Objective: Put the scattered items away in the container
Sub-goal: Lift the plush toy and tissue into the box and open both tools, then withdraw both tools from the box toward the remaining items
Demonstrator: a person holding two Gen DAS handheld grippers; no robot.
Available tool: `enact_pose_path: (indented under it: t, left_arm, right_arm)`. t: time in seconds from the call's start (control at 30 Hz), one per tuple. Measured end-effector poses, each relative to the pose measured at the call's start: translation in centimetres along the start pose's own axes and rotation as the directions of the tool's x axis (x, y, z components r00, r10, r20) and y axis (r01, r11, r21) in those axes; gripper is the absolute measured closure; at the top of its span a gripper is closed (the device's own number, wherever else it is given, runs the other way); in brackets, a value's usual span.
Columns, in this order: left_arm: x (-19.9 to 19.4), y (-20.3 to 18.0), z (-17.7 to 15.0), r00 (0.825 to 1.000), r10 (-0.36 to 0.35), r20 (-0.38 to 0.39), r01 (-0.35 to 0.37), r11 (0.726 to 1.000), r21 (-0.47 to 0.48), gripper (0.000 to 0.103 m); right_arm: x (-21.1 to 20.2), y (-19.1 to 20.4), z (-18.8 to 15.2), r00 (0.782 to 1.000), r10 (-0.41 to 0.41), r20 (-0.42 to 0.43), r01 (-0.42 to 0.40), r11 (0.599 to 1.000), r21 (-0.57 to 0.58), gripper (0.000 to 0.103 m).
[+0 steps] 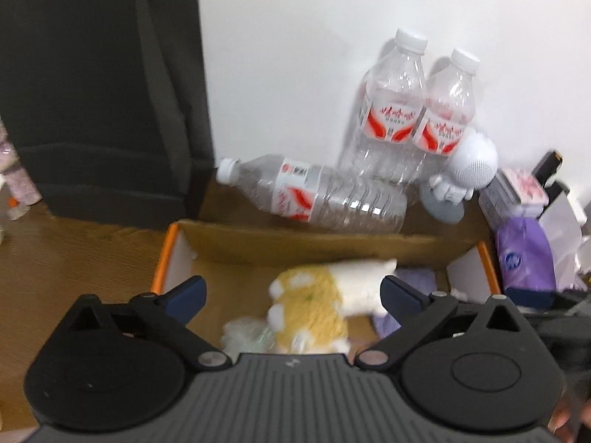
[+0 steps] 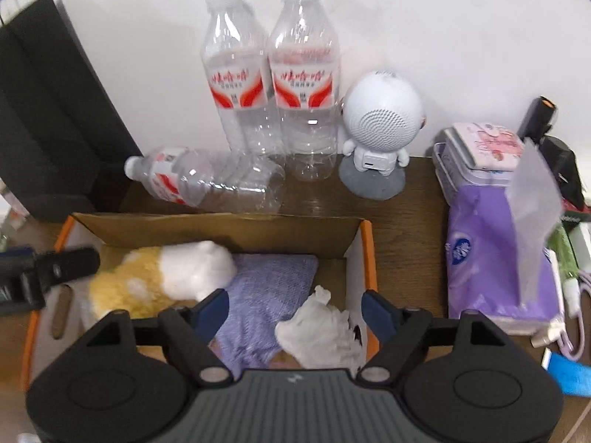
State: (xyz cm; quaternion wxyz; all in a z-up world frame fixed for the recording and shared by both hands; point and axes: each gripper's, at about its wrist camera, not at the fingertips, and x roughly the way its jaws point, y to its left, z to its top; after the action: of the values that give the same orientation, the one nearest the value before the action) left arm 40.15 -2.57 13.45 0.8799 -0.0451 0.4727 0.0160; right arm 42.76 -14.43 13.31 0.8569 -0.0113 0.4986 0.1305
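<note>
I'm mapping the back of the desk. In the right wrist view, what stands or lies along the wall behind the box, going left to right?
Black upright panel → clear plastic bottle lying on its side → two upright clear bottles with red labels → white round-headed robot figurine → pink patterned tin.

Cardboard box (image 2: 221,227), matt brown flaps, orange edge, white inner walls. Inside it: plush toy (image 2: 162,277), fluffy yellow and white pile; purple cloth (image 2: 273,288), woven, matt; crumpled white tissue (image 2: 321,328), papery. Wood-grain tabletop (image 2: 413,229), dull brown. Three clear plastic bottles (image 2: 303,85), glossy, ribbed, paper-look red-white labels. White speaker figure (image 2: 380,114), smooth plastic, perforated grille. Purple tissue pack (image 2: 491,258), shiny film, frame right. Gripper fingers (image 2: 218,304), matt black plastic, blue pads.
</note>
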Motion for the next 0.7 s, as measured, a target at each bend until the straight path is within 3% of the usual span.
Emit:
enact_pose_path:
  t: [0.07, 0.13, 0.3, 0.47, 0.7]
  left_arm:
    - [-1.0, 0.1, -0.5, 0.999, 0.028, -0.043, -0.027, 0.999, 0.023, 0.000]
    - [-2.1, 0.3, -1.4, 0.996, 0.065, -0.060, -0.062, 0.997, 0.049, 0.000]
    - [-5.9, 1.4, -3.5, 0.992, 0.085, -0.091, -0.081, 0.995, 0.050, 0.000]
    - [-9.6, 0.8, -5.8, 0.991, 0.101, -0.089, -0.094, 0.992, 0.084, 0.000]
    - [-15.5, 0.3, -7.8, 0.997, 0.074, 0.021, -0.076, 0.995, 0.069, 0.000]
  right_arm:
    - [-1.5, 0.2, -0.2, 1.000, 0.008, -0.012, -0.007, 1.000, 0.016, 0.024]
    - [-2.8, 0.6, -0.7, 0.998, -0.004, -0.057, 0.005, 1.000, 0.018, 0.015]
    - [-5.5, 0.9, -2.8, 0.989, -0.003, -0.149, 0.010, 0.999, 0.047, 0.015]
    - [-9.4, 1.7, -5.0, 0.991, 0.016, -0.134, -0.008, 0.998, 0.061, 0.015]
    - [-14.9, 3.4, -6.8, 0.998, 0.008, -0.056, -0.006, 1.000, 0.029, 0.014]
